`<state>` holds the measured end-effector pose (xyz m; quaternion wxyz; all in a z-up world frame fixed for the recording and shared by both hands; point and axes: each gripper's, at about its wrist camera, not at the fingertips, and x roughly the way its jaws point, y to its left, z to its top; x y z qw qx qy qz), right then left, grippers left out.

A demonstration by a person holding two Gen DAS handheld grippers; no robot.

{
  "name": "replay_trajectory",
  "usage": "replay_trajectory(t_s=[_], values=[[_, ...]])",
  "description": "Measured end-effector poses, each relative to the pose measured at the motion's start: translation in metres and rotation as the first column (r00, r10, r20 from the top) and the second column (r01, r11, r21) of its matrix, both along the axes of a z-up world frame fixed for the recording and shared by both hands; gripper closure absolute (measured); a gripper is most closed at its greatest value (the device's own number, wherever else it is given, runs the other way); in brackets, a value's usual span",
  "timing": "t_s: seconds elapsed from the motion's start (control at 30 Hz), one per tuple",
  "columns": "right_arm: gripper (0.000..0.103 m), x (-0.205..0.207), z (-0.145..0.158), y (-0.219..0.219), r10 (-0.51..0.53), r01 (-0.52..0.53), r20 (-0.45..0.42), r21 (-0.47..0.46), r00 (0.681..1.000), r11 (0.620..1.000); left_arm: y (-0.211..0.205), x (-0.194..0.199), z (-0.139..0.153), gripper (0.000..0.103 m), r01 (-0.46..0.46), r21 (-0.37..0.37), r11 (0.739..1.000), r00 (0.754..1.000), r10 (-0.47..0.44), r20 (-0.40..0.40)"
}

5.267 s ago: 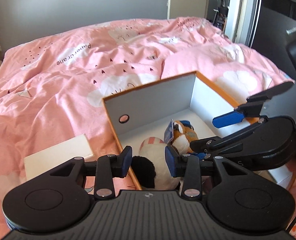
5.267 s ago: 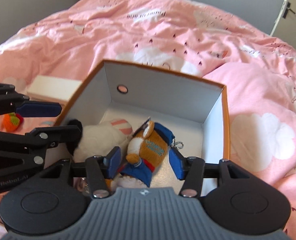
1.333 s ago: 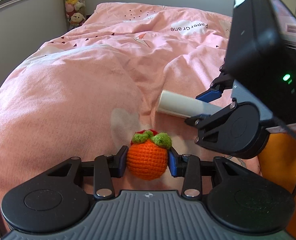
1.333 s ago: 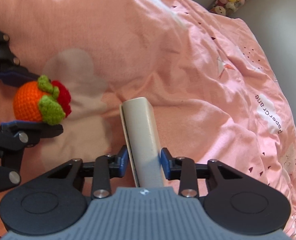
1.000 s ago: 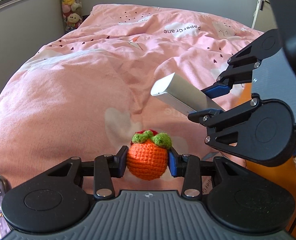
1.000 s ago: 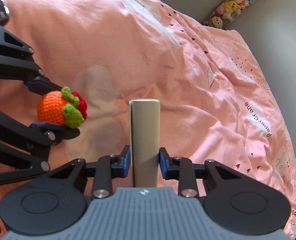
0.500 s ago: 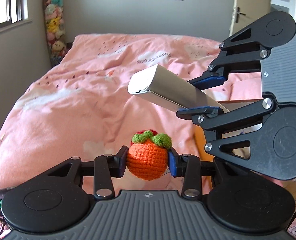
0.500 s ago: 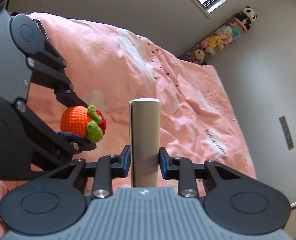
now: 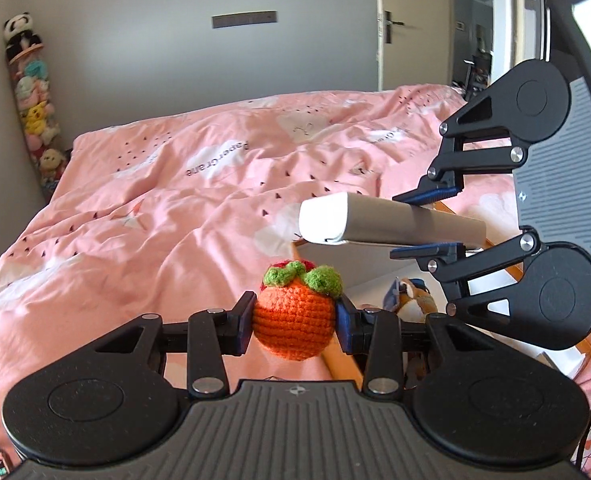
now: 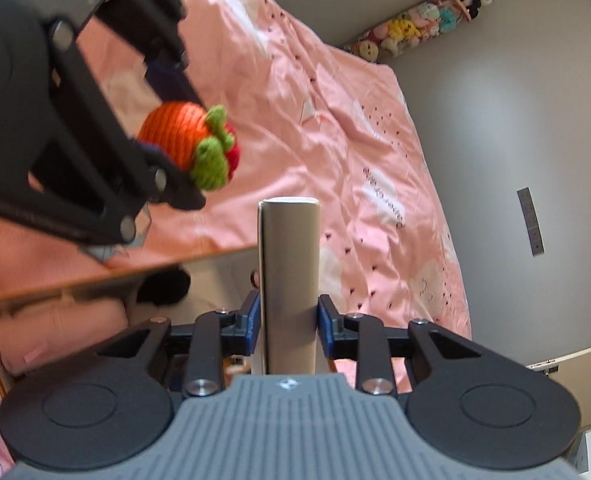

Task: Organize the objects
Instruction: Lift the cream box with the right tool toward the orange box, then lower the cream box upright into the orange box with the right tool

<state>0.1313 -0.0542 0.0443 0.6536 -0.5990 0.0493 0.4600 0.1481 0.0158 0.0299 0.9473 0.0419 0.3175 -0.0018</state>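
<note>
My left gripper [image 9: 294, 323] is shut on an orange crocheted fruit [image 9: 293, 324] with green leaves, held in the air above the bed; it also shows in the right wrist view [image 10: 177, 139]. My right gripper [image 10: 288, 326] is shut on a white flat box [image 10: 288, 276], which sticks out sideways in the left wrist view [image 9: 375, 223]. Both are held over the near edge of an orange-rimmed cardboard box [image 9: 341, 366] that holds a brown plush toy [image 9: 411, 300] and a white-and-black plush [image 10: 163, 286].
A pink duvet [image 9: 155, 216] covers the bed. A column of plush toys [image 9: 35, 116] stands in the far left corner by the grey wall. A door [image 9: 411, 28] is at the far right.
Both grippers have swung right with their loads, from over the bare duvet to over the cardboard box, which now shows below them.
</note>
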Motion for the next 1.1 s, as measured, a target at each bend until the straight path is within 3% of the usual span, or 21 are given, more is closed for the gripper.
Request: replay_trajectory(t_s=[0.53,0.9,1.1], values=[[0.073,0.066,-0.073,-0.004,0.012,-0.010,0.019,-0.133,1.000,0.991,-0.030,0.050,-0.031,0.058,0.034,0.089,0.995,0.998,-0.030,-0.048],[0.072,0.093,-0.112,0.014,0.064,-0.054,0.038,-0.204,0.997,0.977,-0.027,0.072,-0.047,0.057,0.017,0.082,0.997,0.996,-0.010,-0.085],[0.072,0.103,-0.117,0.025,0.086,-0.086,-0.009,-0.208,0.996,0.974,-0.025,0.076,-0.049,0.057,0.017,0.081,0.997,0.996,-0.010,-0.090]])
